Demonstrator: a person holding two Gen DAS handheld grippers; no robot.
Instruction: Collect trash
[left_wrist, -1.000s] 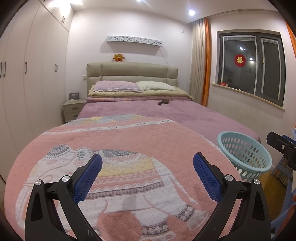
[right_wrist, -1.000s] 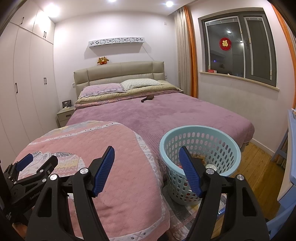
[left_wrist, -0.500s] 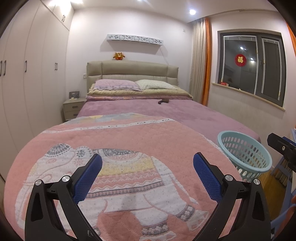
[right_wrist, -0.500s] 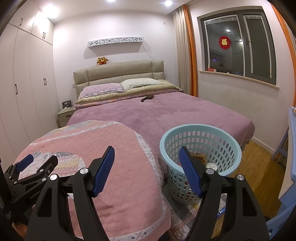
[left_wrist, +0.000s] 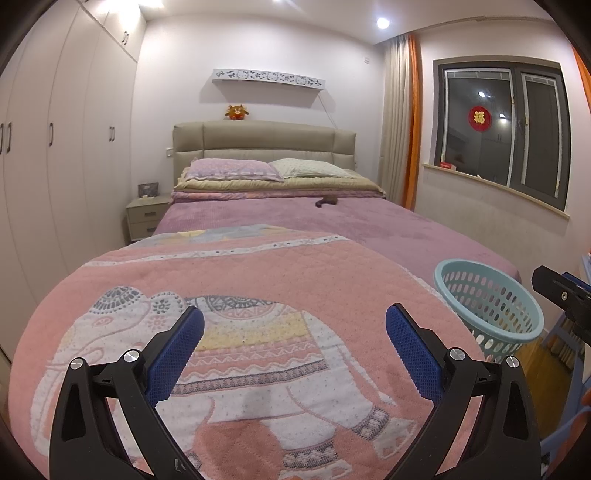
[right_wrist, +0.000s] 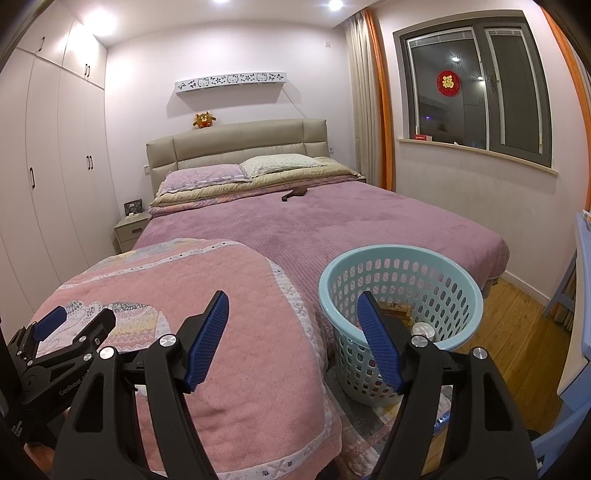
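The light blue basket (right_wrist: 400, 295) stands on the floor at the foot corner of the bed, just beside the hanging edge of the pink elephant quilt (left_wrist: 240, 332), and I see some pieces of trash (right_wrist: 397, 308) at its bottom; what they are I cannot tell. On the purple bedspread (right_wrist: 369, 229), far up near the pillows, lies 1 small dark brown object (right_wrist: 295, 192), well apart from both my grippers. My right gripper (right_wrist: 293, 339) hangs above the gap between the quilt edge and the basket rim, its 2 blue pads spread wide with nothing between them. My left gripper (left_wrist: 293, 352) is over the middle of the quilt, above the elephant picture, also spread wide and empty. The quilt surface under it is flat and bare. To the right of the basket the wooden floor (right_wrist: 517, 314) is free up to a blue piece of furniture (right_wrist: 580, 295) at the frame edge. On the left, the white wardrobe (left_wrist: 55, 166) leaves only a narrow passage along the bed, ending at the nightstand (left_wrist: 146, 218).
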